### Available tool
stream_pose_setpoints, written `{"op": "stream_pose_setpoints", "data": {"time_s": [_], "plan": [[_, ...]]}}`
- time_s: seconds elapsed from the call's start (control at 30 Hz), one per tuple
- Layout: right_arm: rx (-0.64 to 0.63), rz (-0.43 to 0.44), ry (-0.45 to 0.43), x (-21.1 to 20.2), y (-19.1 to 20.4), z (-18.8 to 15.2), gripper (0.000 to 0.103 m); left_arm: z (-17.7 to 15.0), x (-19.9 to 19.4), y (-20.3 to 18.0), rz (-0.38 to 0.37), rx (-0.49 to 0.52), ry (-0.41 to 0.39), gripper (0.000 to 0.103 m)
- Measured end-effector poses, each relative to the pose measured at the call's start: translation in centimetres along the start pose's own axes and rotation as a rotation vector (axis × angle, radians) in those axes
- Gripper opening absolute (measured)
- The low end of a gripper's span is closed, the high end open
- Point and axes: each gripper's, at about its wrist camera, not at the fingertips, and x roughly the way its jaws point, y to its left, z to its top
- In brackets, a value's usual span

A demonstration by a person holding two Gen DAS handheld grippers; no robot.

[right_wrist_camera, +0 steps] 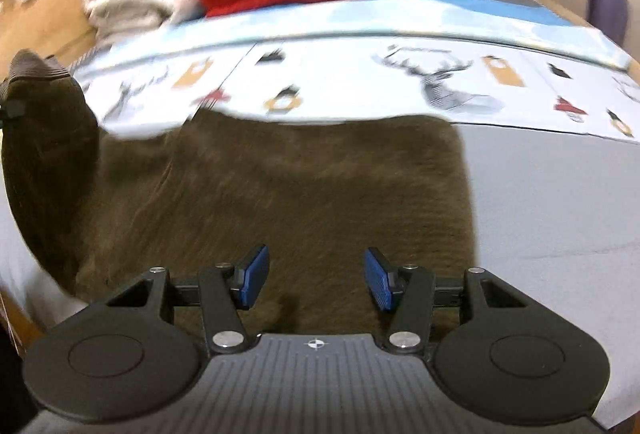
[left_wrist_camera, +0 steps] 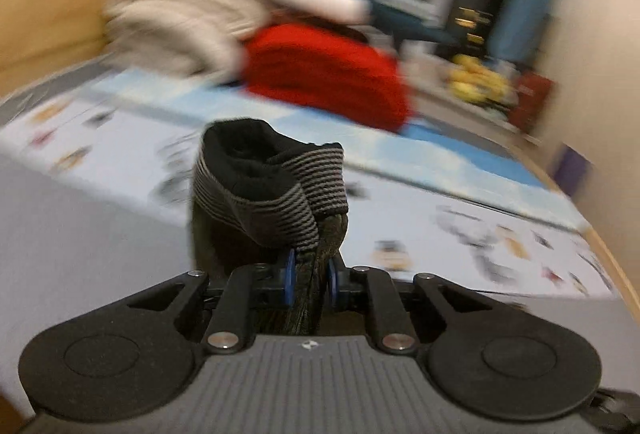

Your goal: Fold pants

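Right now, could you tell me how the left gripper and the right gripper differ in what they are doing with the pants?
The left gripper is shut on the brown pants, pinching the fabric near the striped waistband; the right gripper is open with nothing between its pads. The left gripper holds its part of the pants lifted off the bed; the right gripper hangs above the part lying flat. Both have blue pads and point down toward the bed.

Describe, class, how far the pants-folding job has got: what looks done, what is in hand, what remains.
Done: the brown pants lie spread on the bed. In hand: the left gripper is shut on the fabric by the striped waistband, lifting that end. Left: the right gripper hangs open over the pants, holding nothing; no finished fold shows yet.
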Motion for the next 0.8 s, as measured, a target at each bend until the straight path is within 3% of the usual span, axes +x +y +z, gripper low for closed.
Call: {"op": "stream_pose_setpoints", "data": {"time_s": [0.1,0.2,0.27,0.33,0.4,0.57,0.63,0.73,0.77,0.8], "plan": [[0.100,-0.020,-0.056,-0.9,-2.7,0.5,0.055,-0.9,-0.2,-8.9,-0.128,0.123,-0.008,0.016],[0.200,-0.061,-0.095,-1.5,-5.7,0.6,0.055,-3.9,0.6,-16.4,-0.262,0.250,0.063,0.018],[0.283,-0.095,-0.110,-1.7,-7.7,0.5,0.055,-6.6,1.9,-19.7,-0.337,0.322,0.174,0.030],[0.368,-0.123,-0.117,-1.8,-9.5,0.3,0.055,-8.5,2.6,-20.2,-0.391,0.314,0.233,0.051],[0.447,-0.139,-0.120,-1.9,-11.3,-0.1,0.055,-9.3,2.5,-18.9,-0.375,0.270,0.223,0.064],[0.523,-0.035,-0.106,-1.6,-12.3,-0.6,0.058,-9.1,4.3,-12.3,-0.224,0.170,0.229,0.062],[0.515,0.029,-0.080,-1.1,-11.8,-0.6,0.069,-9.4,4.9,-10.0,-0.179,0.148,0.250,0.062],[0.490,0.112,-0.007,0.5,-10.3,-0.4,0.078,-11.7,7.0,-7.6,-0.107,0.182,0.344,0.060],[0.469,0.117,0.031,1.3,-9.6,-0.4,0.080,-12.4,7.6,-7.2,-0.104,0.224,0.353,0.060],[0.445,0.106,0.057,1.7,-9.0,-0.5,0.081,-13.2,7.2,-7.3,-0.108,0.284,0.312,0.060]]}}
